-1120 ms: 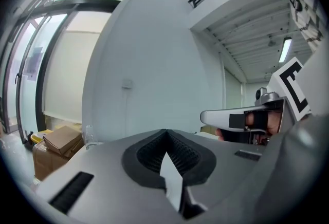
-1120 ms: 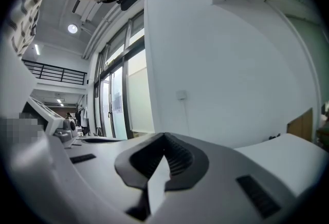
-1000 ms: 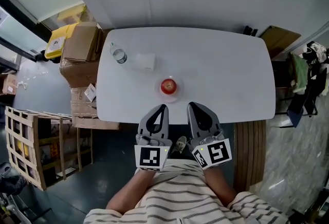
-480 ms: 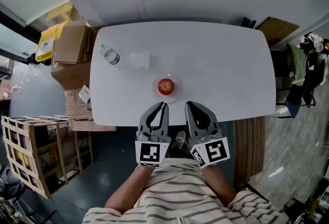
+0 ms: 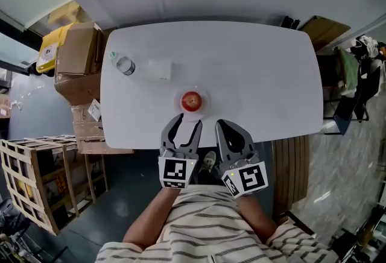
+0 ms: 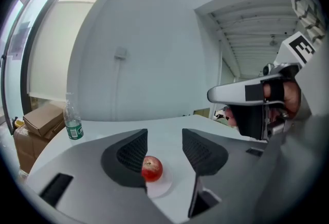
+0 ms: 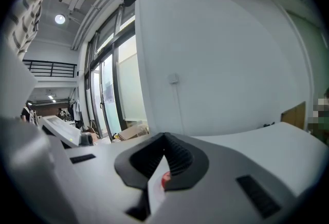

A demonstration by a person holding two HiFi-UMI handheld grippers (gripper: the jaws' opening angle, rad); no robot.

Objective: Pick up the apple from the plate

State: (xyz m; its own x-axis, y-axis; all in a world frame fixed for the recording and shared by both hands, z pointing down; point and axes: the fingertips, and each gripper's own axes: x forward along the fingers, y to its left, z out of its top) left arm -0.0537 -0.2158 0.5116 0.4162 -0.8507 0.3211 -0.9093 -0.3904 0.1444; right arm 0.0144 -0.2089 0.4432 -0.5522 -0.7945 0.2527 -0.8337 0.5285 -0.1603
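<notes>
At the centre of the head view, the apple (image 5: 192, 100) sits on a small plate (image 5: 202, 99) close to the near edge of the white counter (image 5: 259, 75). Just below it in frame, the left gripper (image 5: 186, 121) reaches over that edge with its jaws parted, tips near the plate. The right gripper (image 5: 221, 125) lies beside it, jaws closed together. A water bottle (image 5: 123, 65) stands at the counter's upper left, with cardboard boxes (image 5: 75, 60) stacked beyond that end. Left gripper view: the left gripper (image 6: 164, 142) has just been opening and stands released, with nothing between its pads. The apple (image 6: 153, 169) lies ahead on the plate (image 6: 165, 187), partly behind the jaw at frame left. The water bottle (image 6: 73, 125) is upright at frame left, and the right gripper (image 6: 241, 95) shows at frame right. Right gripper view: the right gripper (image 7: 164, 140) is clenched on nothing, jaw tips meeting. A red sliver of the apple (image 7: 164, 181) shows through the gap beneath them.
</notes>
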